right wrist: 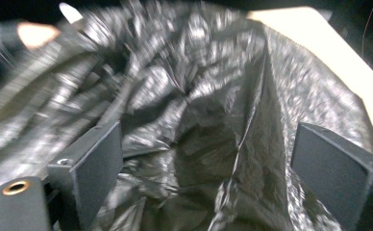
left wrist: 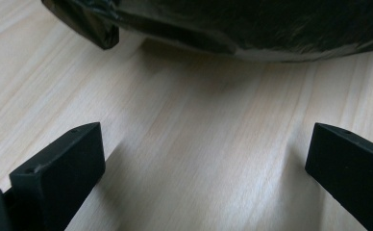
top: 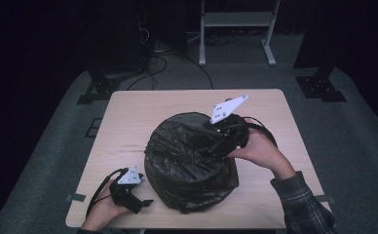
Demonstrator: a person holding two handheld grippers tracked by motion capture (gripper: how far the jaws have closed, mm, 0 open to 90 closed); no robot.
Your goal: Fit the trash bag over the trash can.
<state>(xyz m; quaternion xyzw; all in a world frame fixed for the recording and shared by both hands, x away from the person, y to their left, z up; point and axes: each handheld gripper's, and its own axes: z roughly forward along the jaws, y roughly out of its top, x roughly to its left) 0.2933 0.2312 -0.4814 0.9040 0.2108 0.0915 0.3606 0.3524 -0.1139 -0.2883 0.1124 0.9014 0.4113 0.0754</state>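
High view: a black bin bag (top: 189,161), rumpled and mounded, lay at the middle of the wooden desk (top: 128,117). The right hand-held gripper (top: 221,141) was over the bag's far right top; the left hand-held gripper (top: 145,201) lay low on the desk near the bag's front left edge. Left gripper view: the left hand-held gripper (left wrist: 204,163) had its jaws wide apart over bare wood, holding nothing, the bag's edge (left wrist: 252,29) ahead. Right gripper view: the right hand-held gripper (right wrist: 206,168) had its jaws spread wide, with crinkled plastic folds (right wrist: 208,106) between them, ungripped.
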